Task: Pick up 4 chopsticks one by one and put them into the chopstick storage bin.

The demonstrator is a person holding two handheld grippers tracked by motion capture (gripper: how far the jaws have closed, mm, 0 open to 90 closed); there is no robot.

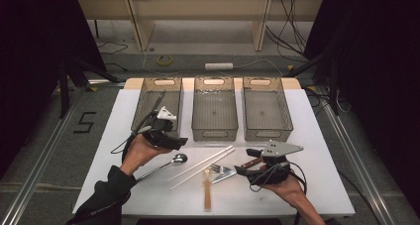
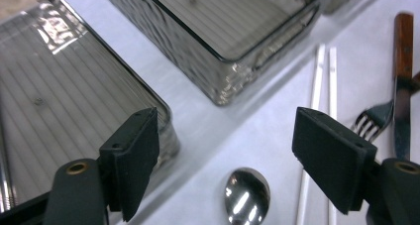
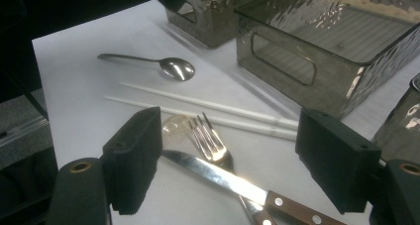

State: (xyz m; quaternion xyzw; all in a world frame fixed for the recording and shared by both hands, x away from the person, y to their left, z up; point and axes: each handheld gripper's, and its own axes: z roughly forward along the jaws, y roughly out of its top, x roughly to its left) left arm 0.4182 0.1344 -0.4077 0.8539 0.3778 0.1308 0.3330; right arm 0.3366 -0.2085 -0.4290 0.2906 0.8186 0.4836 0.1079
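Observation:
Loose cutlery lies on the white table: a metal spoon, two white chopsticks, a fork, a wooden-handled knife and a wooden utensil. My left gripper hovers by the near corner of the left bin, open, with the spoon's bowl on the table below its jaws and nothing between them. My right gripper is open and low over the knife blade and the fork, touching neither.
Three clear bins stand in a row at the back: left, middle and right. A thin metal piece lies in the left bin. The chopsticks lie between the fork and the bins.

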